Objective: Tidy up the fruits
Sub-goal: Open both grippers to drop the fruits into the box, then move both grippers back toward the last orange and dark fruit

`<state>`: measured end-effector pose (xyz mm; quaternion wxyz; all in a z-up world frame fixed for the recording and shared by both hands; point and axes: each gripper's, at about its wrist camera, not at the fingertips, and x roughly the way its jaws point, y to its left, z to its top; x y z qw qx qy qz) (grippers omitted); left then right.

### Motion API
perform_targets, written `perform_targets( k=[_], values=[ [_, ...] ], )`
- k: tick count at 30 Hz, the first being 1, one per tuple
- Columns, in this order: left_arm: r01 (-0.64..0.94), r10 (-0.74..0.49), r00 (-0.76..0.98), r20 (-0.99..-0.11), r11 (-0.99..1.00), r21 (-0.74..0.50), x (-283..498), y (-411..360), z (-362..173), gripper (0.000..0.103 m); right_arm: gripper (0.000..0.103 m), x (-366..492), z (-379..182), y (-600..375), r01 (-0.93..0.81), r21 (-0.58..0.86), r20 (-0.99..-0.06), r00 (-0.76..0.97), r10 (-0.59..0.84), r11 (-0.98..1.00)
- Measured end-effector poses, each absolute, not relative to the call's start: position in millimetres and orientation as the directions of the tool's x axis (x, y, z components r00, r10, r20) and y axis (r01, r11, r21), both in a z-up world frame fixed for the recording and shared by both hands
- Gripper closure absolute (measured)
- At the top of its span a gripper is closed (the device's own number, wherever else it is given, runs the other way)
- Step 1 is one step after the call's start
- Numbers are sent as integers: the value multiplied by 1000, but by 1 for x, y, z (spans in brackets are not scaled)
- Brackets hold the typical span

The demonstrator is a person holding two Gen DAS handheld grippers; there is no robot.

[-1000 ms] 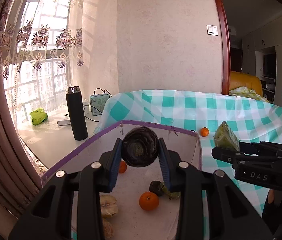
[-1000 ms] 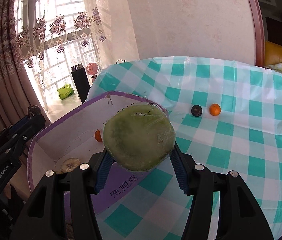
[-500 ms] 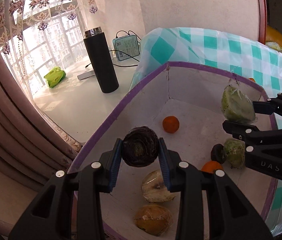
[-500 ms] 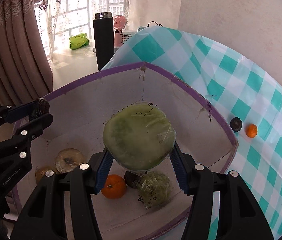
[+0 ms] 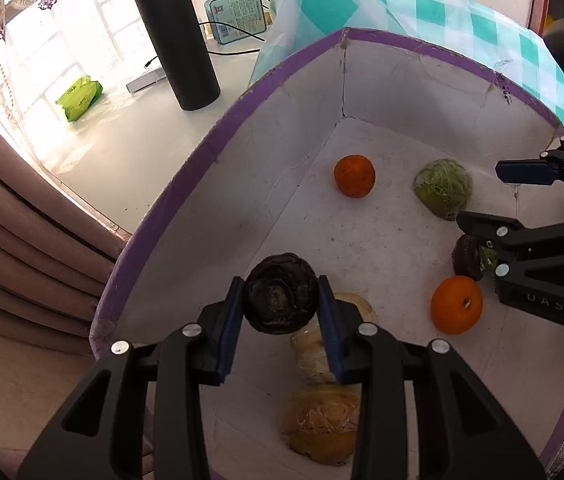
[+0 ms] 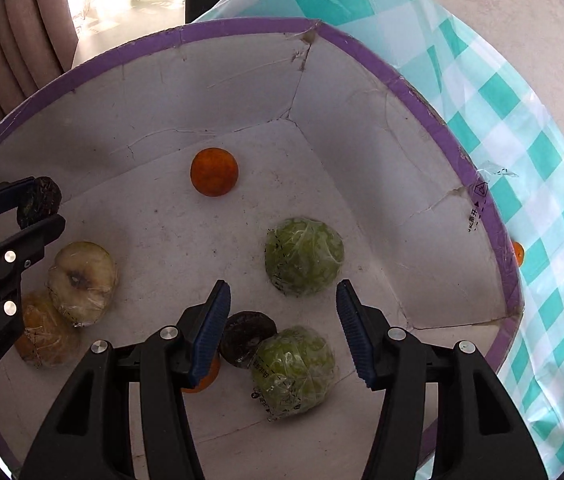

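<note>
My left gripper [image 5: 280, 312] is shut on a dark wrinkled fruit [image 5: 281, 298] and holds it inside the white box with a purple rim [image 5: 186, 184]; it also shows in the right wrist view [image 6: 38, 202]. My right gripper [image 6: 282, 328] is open and empty above the box floor. A wrapped green fruit [image 6: 304, 256] lies on the floor just beyond its fingers, also in the left wrist view [image 5: 443, 188]. In the box lie two oranges [image 5: 354, 176] [image 5: 456, 304], a second wrapped green fruit [image 6: 294, 370], another dark fruit [image 6: 247, 338] and two wrapped yellowish fruits [image 6: 82, 282] [image 6: 44, 336].
The box stands on a teal checked tablecloth [image 6: 542, 160] with one orange [image 6: 518, 253] outside it. Beyond, on a white sill, stand a black flask [image 5: 176, 36], a blue device with a cable [image 5: 236, 12] and a green packet [image 5: 79, 98]. Brown curtains [image 5: 22, 220] hang at the left.
My right gripper has opened and let go of the wrapped green fruit, which now lies on the box floor. Both grippers have moved lower into the box. The left still holds the dark fruit.
</note>
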<state>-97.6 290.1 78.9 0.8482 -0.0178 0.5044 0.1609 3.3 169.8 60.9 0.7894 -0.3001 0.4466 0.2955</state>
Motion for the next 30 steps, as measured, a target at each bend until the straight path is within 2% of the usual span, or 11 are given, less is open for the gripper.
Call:
perform_targets(
  k=[2,4,6,11,14,17,19,22,25,28,30],
  values=[
    [-305,253,440,-861,944,122,-98,291,82,31,21,2,65,167,-726,-185,-880,422,216,663],
    [-322,267,457,-848,939,123,-101,289,90,10,17,-1,68,165,-726,-185,-873,431,229,662],
    [-338,288,454,-843,931,137,-103,289,93,2,17,-5,68,162,-719,-204,-866,449,220,665],
    [-377,334,434,-837,911,168,-107,288,95,2,16,-22,79,148,-728,-175,-833,468,294,663],
    [-439,427,423,-799,868,231,-108,283,107,2,16,-32,94,135,-730,-170,-791,501,350,661],
    [-506,550,491,-675,811,294,-116,263,139,2,16,-38,119,112,-724,-160,-702,562,438,671],
    [-508,570,624,-535,816,276,-129,236,167,2,16,-44,136,90,-708,-144,-619,610,495,692],
    [-432,497,804,-327,866,253,-149,184,201,2,16,-47,154,48,-658,-110,-496,686,533,745],
    [-315,366,907,-209,919,238,-157,132,216,2,16,-38,161,-2,-585,-52,-413,751,516,810],
    [-135,174,967,-186,969,206,-153,80,215,2,16,-16,151,-57,-486,19,-395,799,453,874],
    [-3,49,970,-237,982,188,-139,48,200,2,16,9,135,-93,-399,61,-445,810,383,915]
  ],
)
